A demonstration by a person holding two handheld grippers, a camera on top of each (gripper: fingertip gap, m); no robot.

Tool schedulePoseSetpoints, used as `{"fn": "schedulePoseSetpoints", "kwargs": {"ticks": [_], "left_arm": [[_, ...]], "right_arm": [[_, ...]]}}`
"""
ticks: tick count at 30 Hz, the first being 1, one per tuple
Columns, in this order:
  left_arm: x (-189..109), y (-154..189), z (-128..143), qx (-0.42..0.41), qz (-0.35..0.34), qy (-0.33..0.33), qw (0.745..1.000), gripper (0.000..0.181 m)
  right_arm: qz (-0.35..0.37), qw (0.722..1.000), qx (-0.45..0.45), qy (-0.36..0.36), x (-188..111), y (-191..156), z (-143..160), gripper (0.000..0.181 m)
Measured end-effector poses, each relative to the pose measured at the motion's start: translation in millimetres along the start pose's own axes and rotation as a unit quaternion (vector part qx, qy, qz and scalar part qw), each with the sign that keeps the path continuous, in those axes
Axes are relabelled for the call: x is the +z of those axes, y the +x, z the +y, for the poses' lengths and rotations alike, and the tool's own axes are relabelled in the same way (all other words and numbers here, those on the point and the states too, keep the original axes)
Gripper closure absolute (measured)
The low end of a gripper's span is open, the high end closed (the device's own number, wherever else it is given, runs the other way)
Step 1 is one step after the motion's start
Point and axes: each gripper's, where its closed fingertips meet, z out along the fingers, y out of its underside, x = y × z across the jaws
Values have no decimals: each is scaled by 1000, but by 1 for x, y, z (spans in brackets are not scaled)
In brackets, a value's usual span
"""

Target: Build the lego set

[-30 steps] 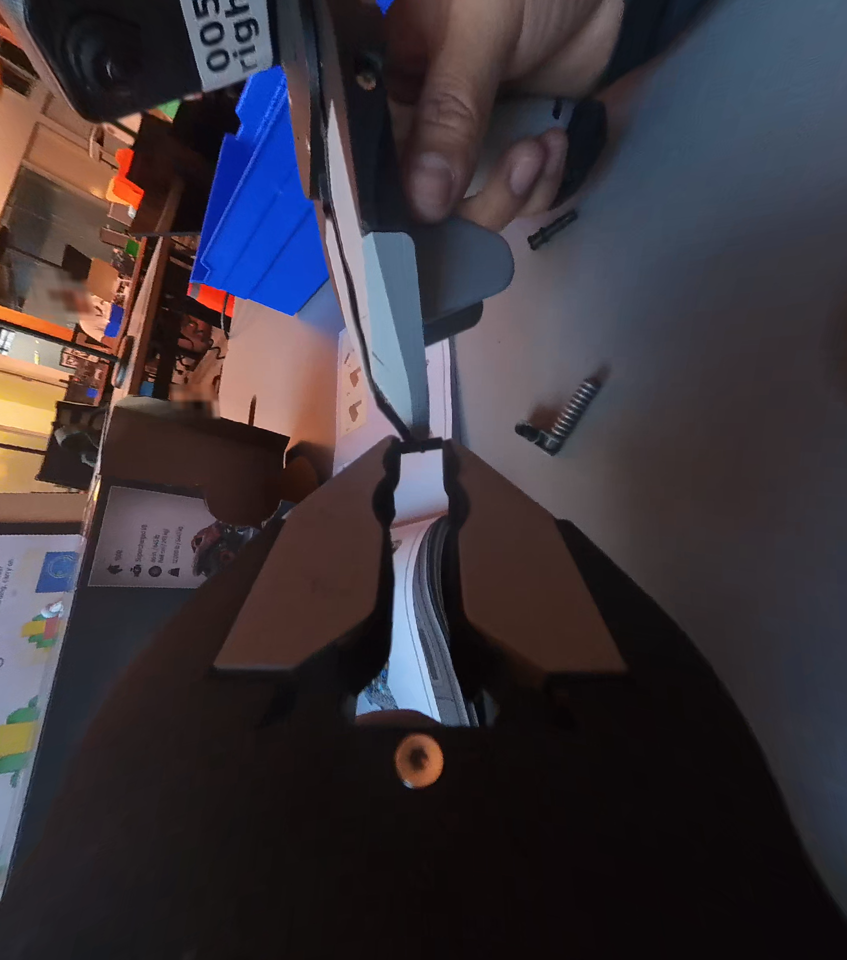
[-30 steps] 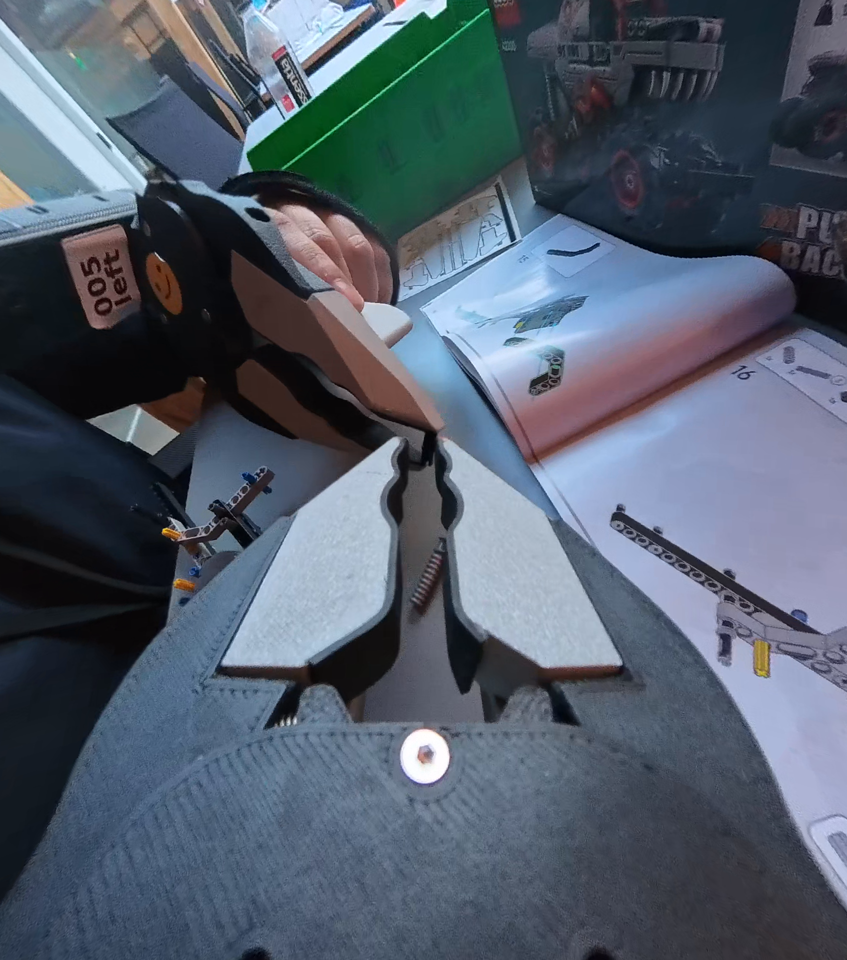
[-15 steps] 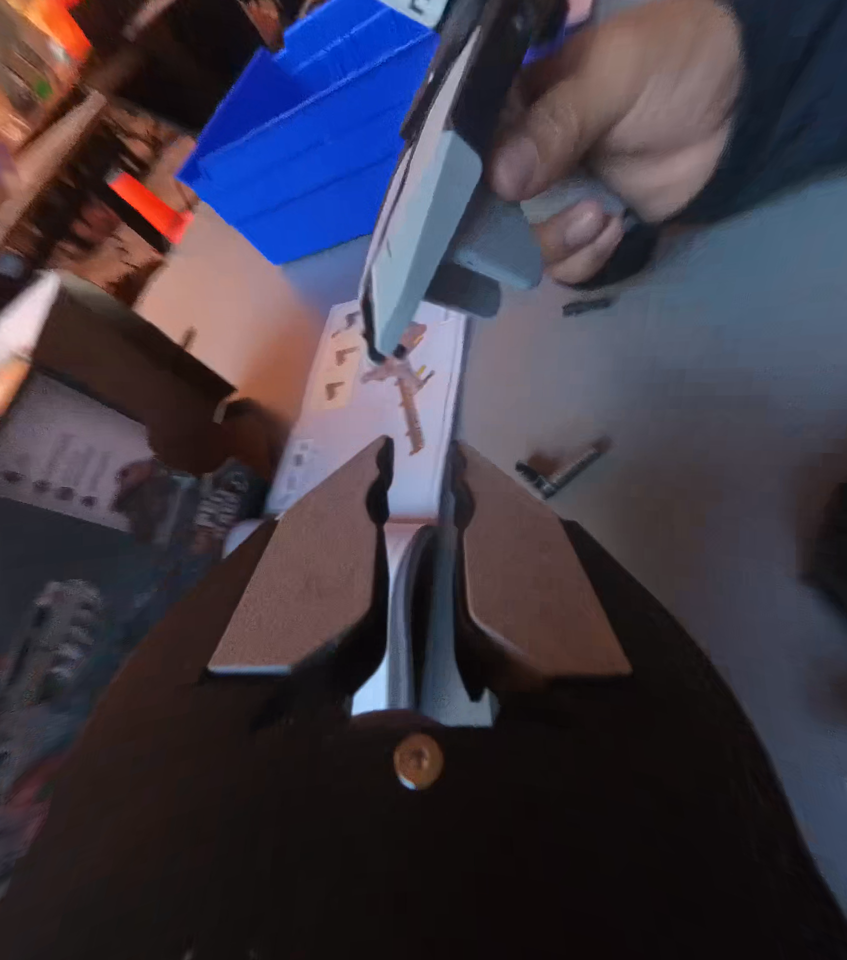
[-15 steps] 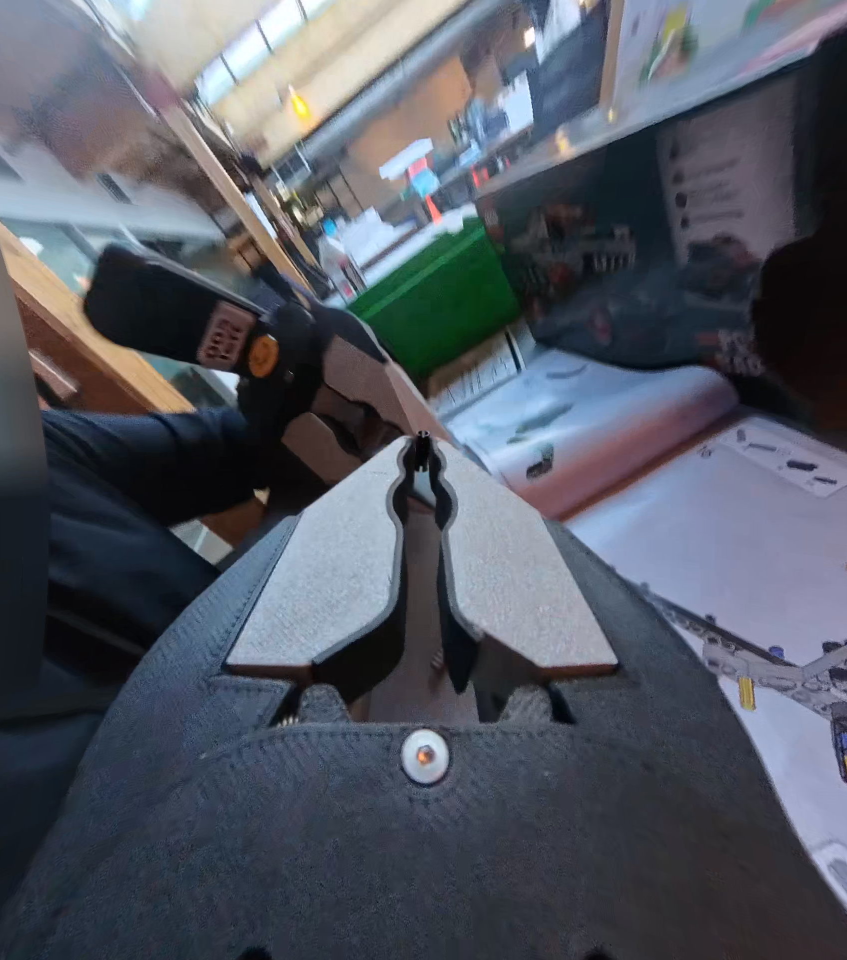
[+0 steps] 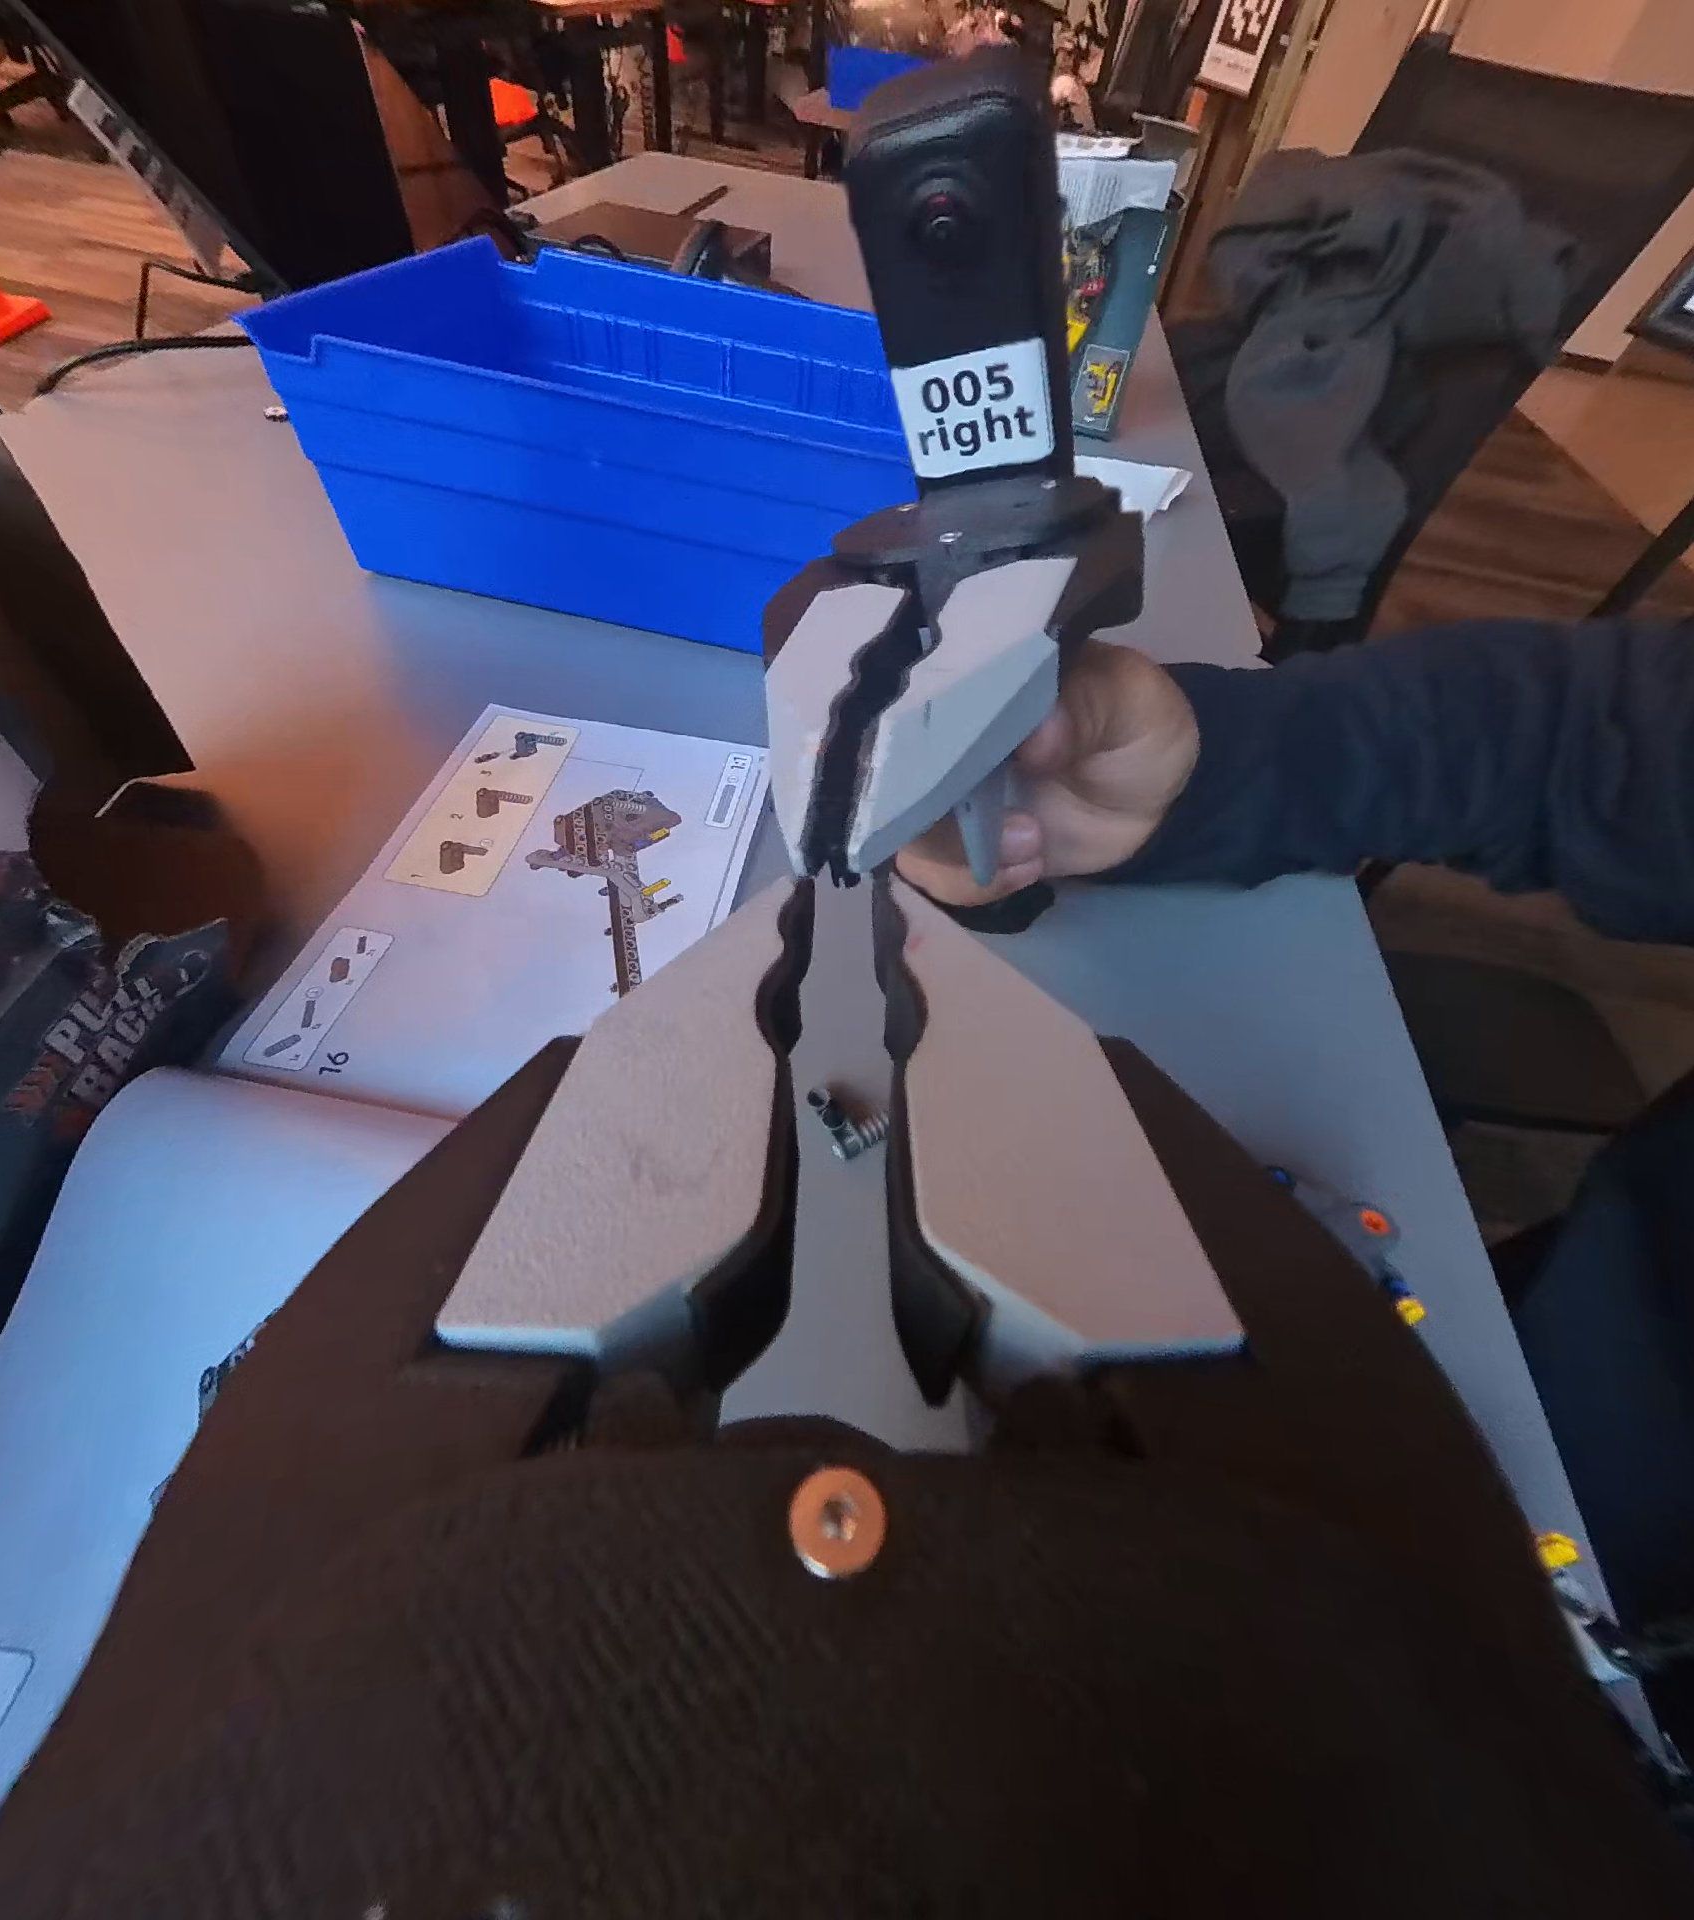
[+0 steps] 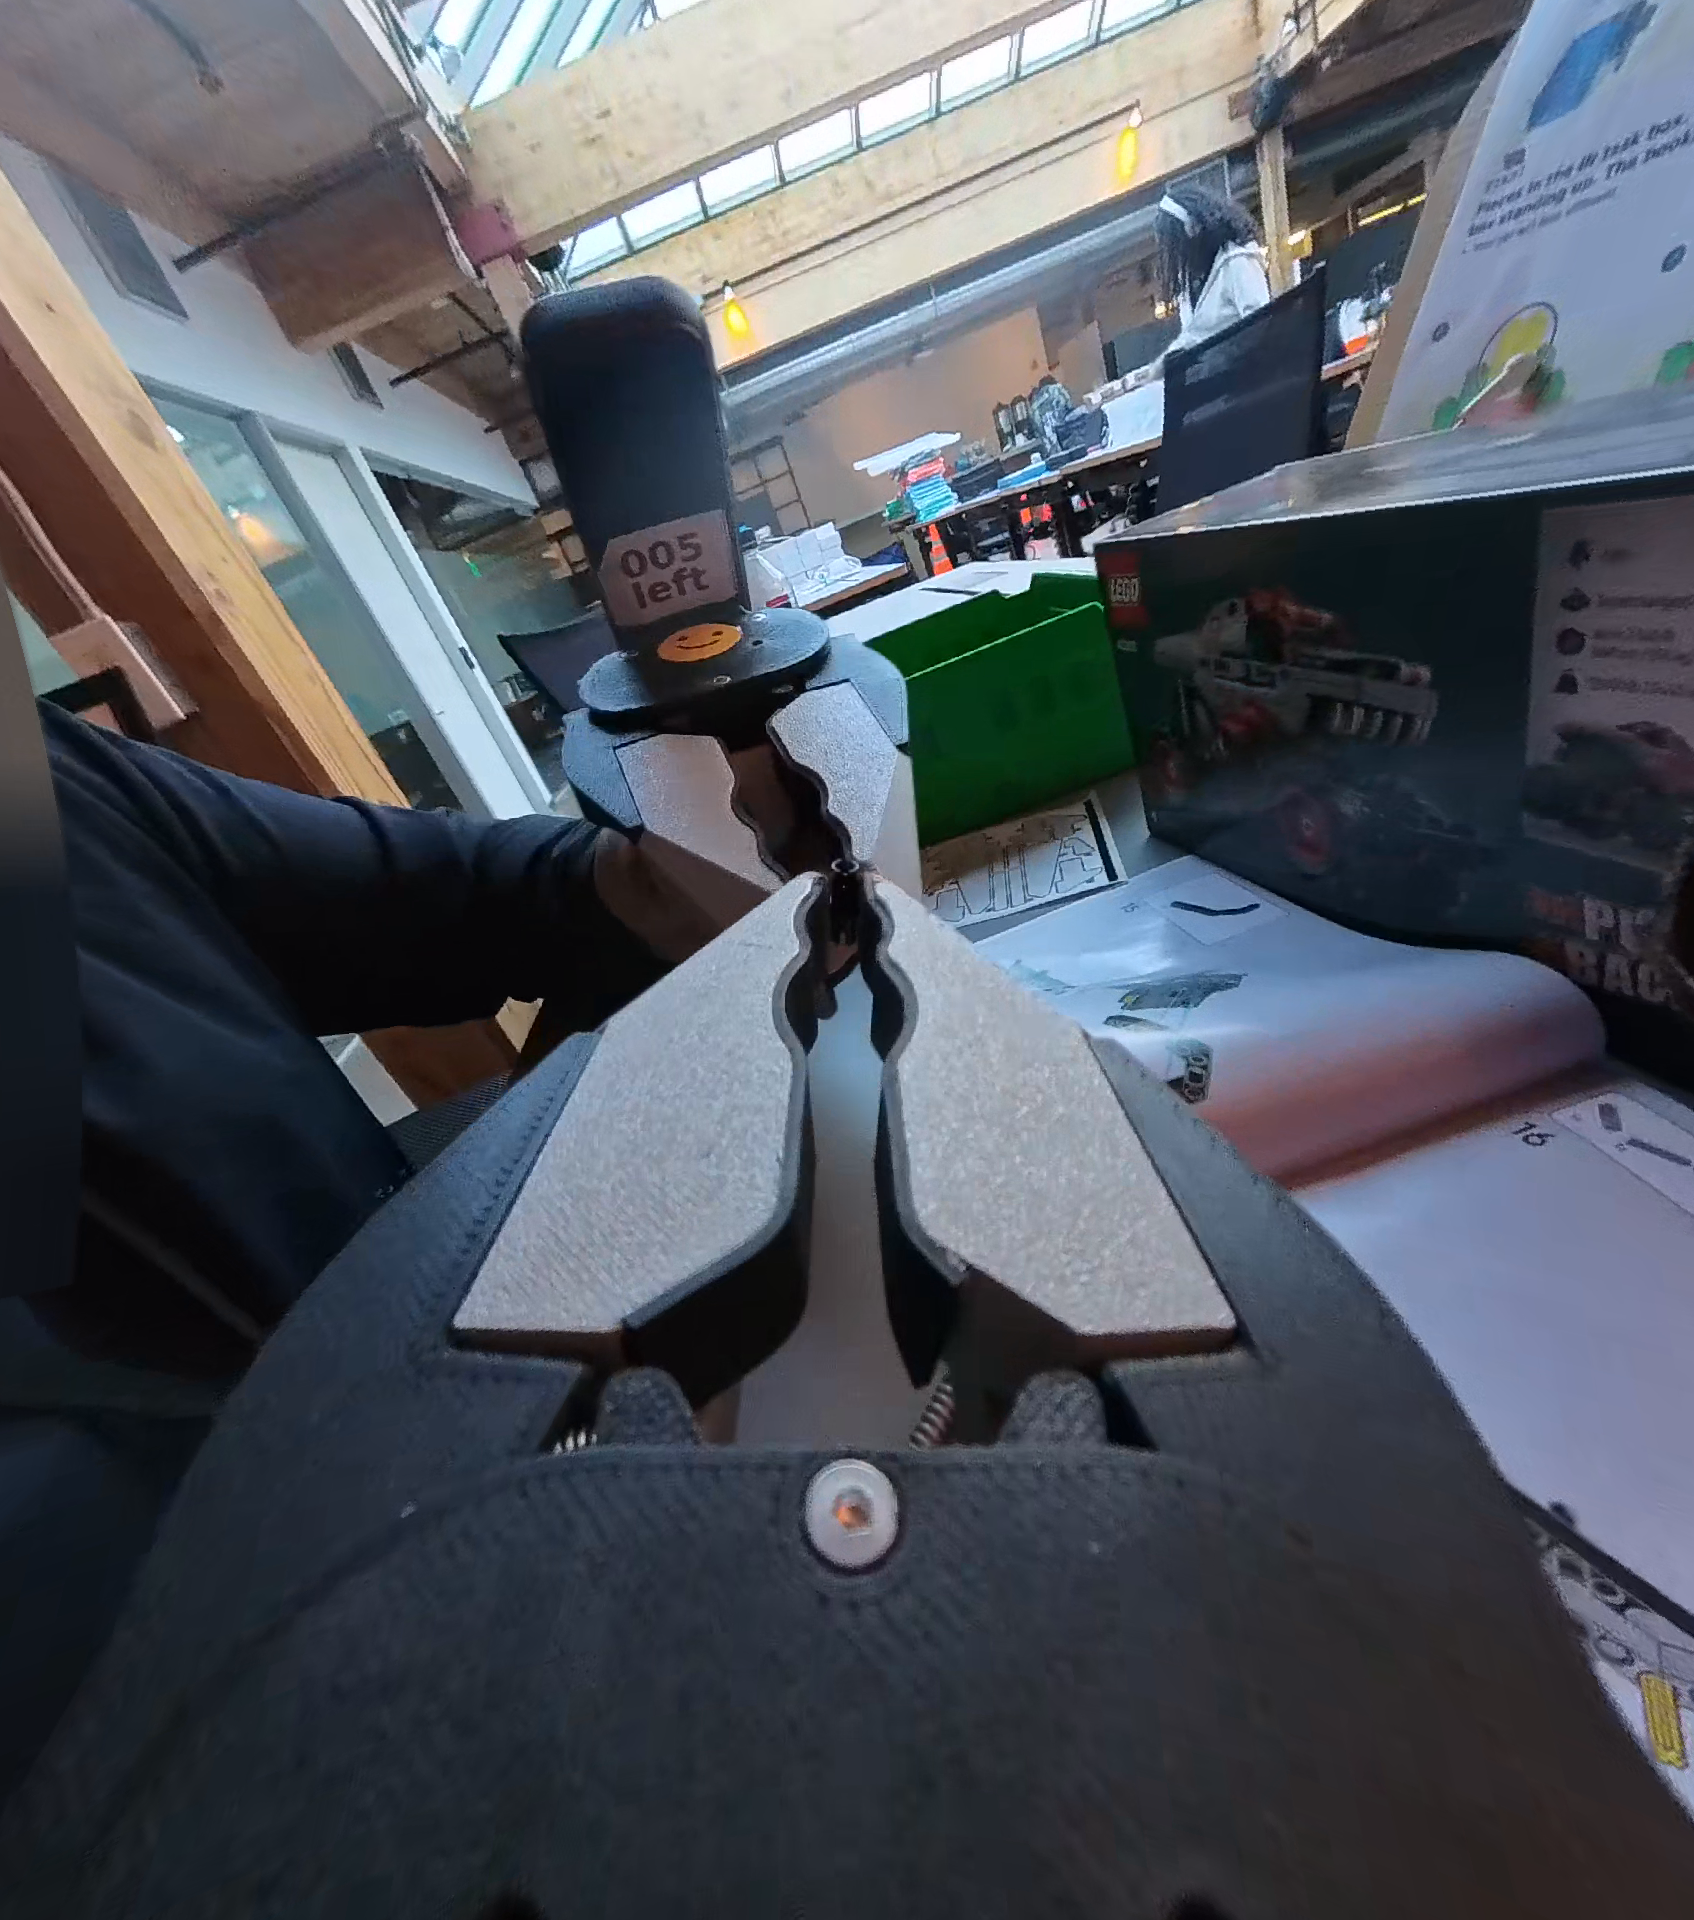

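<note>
My right gripper [image 6: 843,891] is shut on a small black pin [image 6: 844,873], pinched at its very tips. It is held up in the air facing my left gripper [image 6: 835,847], tip to tip. In the left wrist view my left gripper [image 5: 841,902] has its jaws a narrow gap apart with nothing between them, and the right gripper [image 5: 827,871] hangs just beyond its tips. A small black piece with a metal spring [image 5: 848,1127] lies on the grey table [image 5: 1186,1039] under the left gripper. The open instruction booklet [image 5: 531,883] lies to its left.
A blue bin [image 5: 562,447] stands behind the booklet and a green bin [image 6: 1009,707] at the far side. The dark set box [image 6: 1342,707] stands behind the booklet [image 6: 1497,1299]. Small coloured pieces [image 5: 1383,1247] lie near the table's right edge. A person stands far off. My left and right fingertips are right by each other.
Both grippers have risen from pointing down at the table to level, tips facing each other. The right gripper keeps the black pin; the spring piece stays on the table.
</note>
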Motion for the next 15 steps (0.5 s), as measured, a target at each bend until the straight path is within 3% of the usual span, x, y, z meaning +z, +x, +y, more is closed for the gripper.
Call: {"fn": "schedulePoseSetpoints", "kwargs": {"ticks": [11,15], "left_arm": [[-6,6,-10,-80,55,38,995,179],[-6,3,-8,-70,51,37,996,179]], "right_arm": [[21,997,-77,1,-1,-5,-4,180],[28,997,-75,-3,-1,-2,-3,179]]}}
